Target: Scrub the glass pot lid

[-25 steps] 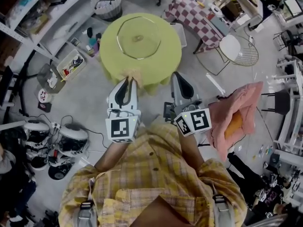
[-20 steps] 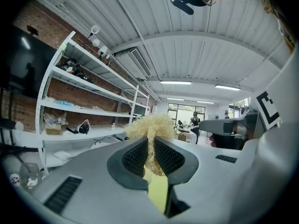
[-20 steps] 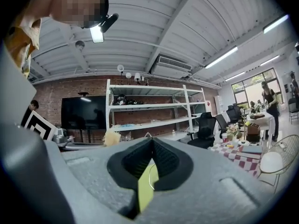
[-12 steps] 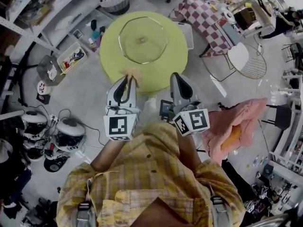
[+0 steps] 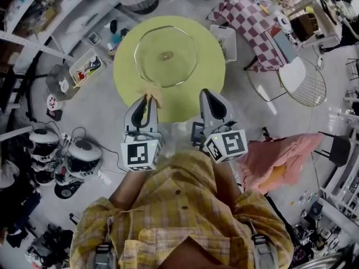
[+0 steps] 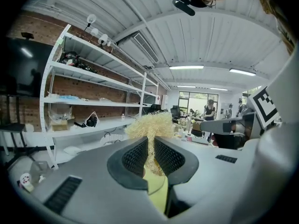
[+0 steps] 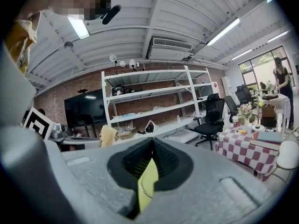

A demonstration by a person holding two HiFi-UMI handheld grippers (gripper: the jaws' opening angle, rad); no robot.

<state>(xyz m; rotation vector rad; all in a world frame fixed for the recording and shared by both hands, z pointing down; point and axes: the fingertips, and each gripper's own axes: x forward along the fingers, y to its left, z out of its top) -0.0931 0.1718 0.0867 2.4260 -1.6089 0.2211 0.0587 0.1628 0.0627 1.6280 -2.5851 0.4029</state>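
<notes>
The glass pot lid [image 5: 165, 56] lies flat on a round table with a yellow-green cloth [image 5: 210, 72], just ahead of both grippers. My left gripper [image 5: 148, 98] hovers over the table's near edge, shut on a straw-coloured fibre scrubber [image 5: 153, 94]. In the left gripper view the scrubber [image 6: 149, 127] sticks up from between the pads [image 6: 135, 155] of the left gripper [image 6: 150, 148]. My right gripper [image 5: 208, 96] is beside it at the table's near right edge. Its jaws are shut with nothing in them, as the right gripper view shows for the right gripper [image 7: 152, 146].
Beyond the round table stand a checkered table [image 5: 252, 15] and a white wire chair [image 5: 303, 80]. A pink cloth [image 5: 283, 156] lies at the right. Shelving [image 5: 50, 15] lines the left, and round white devices [image 5: 78, 156] sit on the floor. A white bin [image 5: 227, 41] sits beside the table.
Both grippers have moved forward and down towards the round table, which now looks larger and nearer. The scrubber stays in the left jaws; the right jaws stay shut.
</notes>
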